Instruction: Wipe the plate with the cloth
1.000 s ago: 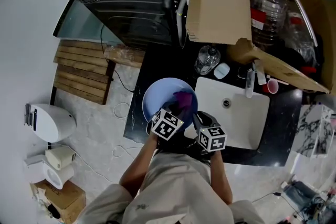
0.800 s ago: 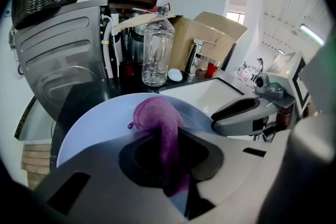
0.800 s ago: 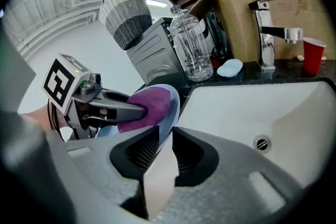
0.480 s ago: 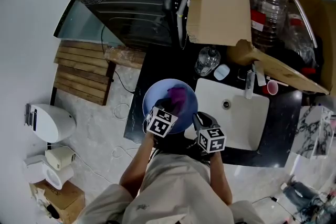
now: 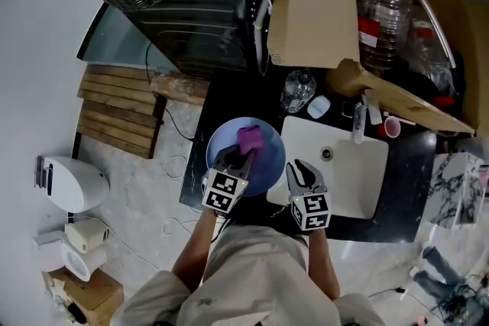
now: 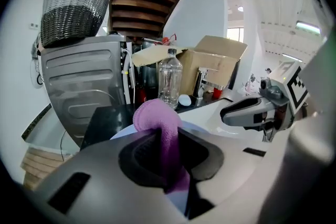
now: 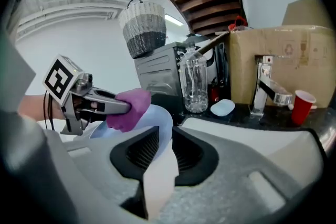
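Head view: the light blue plate (image 5: pixel 269 155) is over the front edge of the black desk (image 5: pixel 229 99), just left of the white sink (image 5: pixel 348 168). The left tongs (image 5: pixel 241 158) reach over it with the purple cloth (image 5: pixel 250 138), and the right tongs (image 5: pixel 302 173) are at its right rim. From this view I cannot tell if the plate rests on the desk or is lifted a little.

Left gripper view: the left tongs are closed on the cloth. One fold stands up above the jaws as a round lump, and a tail hangs below. The cloth looks soft and fleecy, so I think it bends under any push. It is better to hold it near the middle, so that a thick pad stays in front for wiping.

Right gripper view: the right tongs are clamped narrow on the plate's rim, and the thin edge passes between the ribbed pads. The plate is smooth, stiff and probably light. It may be slippery and breakable, so a firm hold on the rim seems right. The cloth touches the plate's inner face.
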### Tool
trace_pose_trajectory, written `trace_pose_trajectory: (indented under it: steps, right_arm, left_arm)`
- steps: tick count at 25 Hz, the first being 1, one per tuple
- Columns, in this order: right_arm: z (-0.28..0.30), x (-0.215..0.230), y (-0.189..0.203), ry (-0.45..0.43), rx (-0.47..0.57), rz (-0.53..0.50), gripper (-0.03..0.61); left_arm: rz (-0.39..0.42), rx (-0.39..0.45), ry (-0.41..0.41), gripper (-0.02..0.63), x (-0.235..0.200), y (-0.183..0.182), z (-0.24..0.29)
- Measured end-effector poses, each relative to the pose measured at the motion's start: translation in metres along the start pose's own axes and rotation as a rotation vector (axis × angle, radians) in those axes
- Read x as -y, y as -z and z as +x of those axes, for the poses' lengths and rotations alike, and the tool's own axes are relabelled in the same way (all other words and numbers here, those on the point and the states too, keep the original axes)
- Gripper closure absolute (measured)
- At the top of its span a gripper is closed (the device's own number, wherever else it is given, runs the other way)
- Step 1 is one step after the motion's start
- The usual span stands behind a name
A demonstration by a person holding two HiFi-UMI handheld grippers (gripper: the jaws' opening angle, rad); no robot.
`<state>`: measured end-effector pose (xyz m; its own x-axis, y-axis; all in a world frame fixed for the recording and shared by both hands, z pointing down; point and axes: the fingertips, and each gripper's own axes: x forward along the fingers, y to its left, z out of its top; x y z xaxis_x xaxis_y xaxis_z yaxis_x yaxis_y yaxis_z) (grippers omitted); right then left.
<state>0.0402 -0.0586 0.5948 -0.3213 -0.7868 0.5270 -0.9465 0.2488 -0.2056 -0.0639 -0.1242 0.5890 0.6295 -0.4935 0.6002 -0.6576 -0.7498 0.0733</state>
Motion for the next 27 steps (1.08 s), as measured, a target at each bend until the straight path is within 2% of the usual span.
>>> trace_pose_trajectory:
  steps: [9,19,27]
  right_arm:
    - [-0.015,-0.008,-0.020,-0.007,0.065,-0.054,0.502]
    - [-0.019,-0.012,-0.031,-0.004,0.089,-0.058,0.502]
    - [-0.030,-0.001,-0.032,-0.010,0.101,-0.048,0.502]
  left_arm:
    - [0.043,0.094,-0.013,0.555,0.008,-0.013,-0.023]
    - [0.051,0.117,-0.016,0.554,0.010,-0.018,-0.029]
    - [0.067,0.116,-0.017,0.555,0.029,-0.021,-0.024]
